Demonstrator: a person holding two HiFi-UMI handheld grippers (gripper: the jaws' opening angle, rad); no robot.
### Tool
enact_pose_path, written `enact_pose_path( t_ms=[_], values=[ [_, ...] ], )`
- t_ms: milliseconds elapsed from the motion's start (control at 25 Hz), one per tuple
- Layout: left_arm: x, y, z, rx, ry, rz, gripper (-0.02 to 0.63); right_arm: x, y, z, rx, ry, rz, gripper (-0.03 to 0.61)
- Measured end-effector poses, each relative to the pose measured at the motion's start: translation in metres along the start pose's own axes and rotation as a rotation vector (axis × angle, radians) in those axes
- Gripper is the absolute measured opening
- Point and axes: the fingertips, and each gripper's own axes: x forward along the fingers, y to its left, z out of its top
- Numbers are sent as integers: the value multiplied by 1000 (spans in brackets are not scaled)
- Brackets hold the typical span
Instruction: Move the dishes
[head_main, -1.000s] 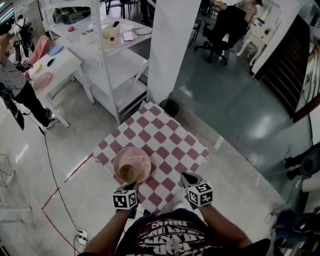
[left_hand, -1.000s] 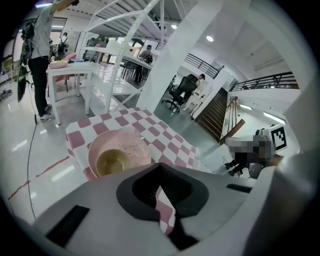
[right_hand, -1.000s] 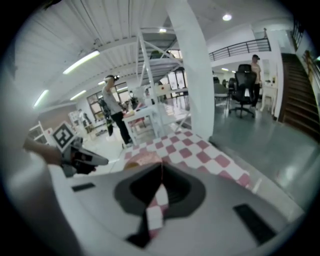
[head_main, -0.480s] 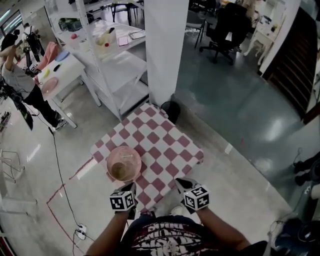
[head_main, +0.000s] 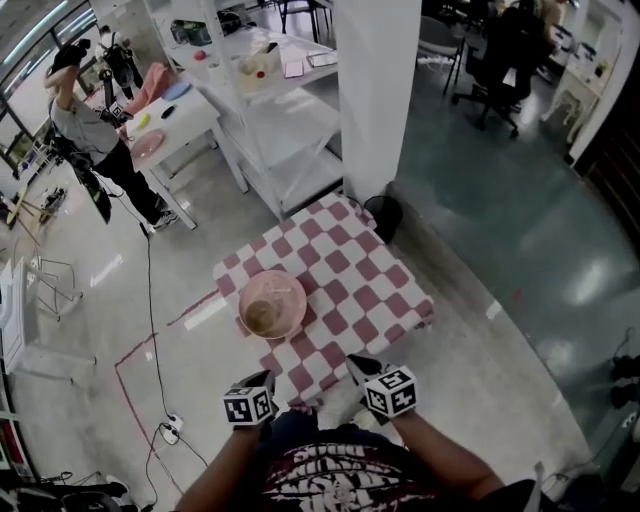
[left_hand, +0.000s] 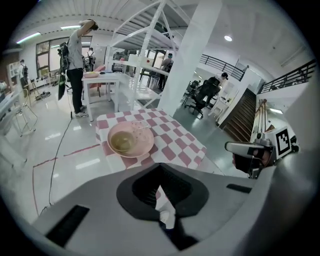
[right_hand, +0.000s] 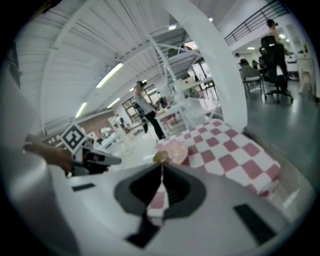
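Head view: checked desk (head_main: 370, 290) straight ahead. The pink plate (head_main: 296, 294) sits toward the desk's near-left corner, with a small bowl (head_main: 262, 315) on it. The left claw (head_main: 266, 378) and right claw (head_main: 356, 361) both hover just short of the desk's near edge, touching nothing. The plate's contents are too small to read; a thin pale thing lies across it, perhaps a utensil.

Left gripper view: jaws pressed together, nothing held. Only a pale scrap of background shows through the slit. Plate and bowl sit beyond on the desk's near side, and the bowl looks to hold something yellowish. The right claw shows at the frame's right edge, partly cut off.

Right gripper view: jaws likewise closed and empty, with the desk's checked cloth visible through the slit. The picture is blurred, so the plate and bowl are soft shapes at the desk's far-left corner.

Judgement: the reach has not begun. Spread the jaws before closing in. Take the plate's rim at the side nearest the desk edge, steady the opposite rim with the other claw, and lift level so the bowl does not slide. The plate's underside and rim depth are hidden, so the bite is uncertain.
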Motion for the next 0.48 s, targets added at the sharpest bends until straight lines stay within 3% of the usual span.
enact_pose_path(
  t_ms=[240,480],
  values=[
    [18,19,9,6,3,-23,25,21,8,1,-9,16,-9,35],
    [54,54,35,85,62,-93,25,57,14,13,30,16,-102,35]
  ],
)
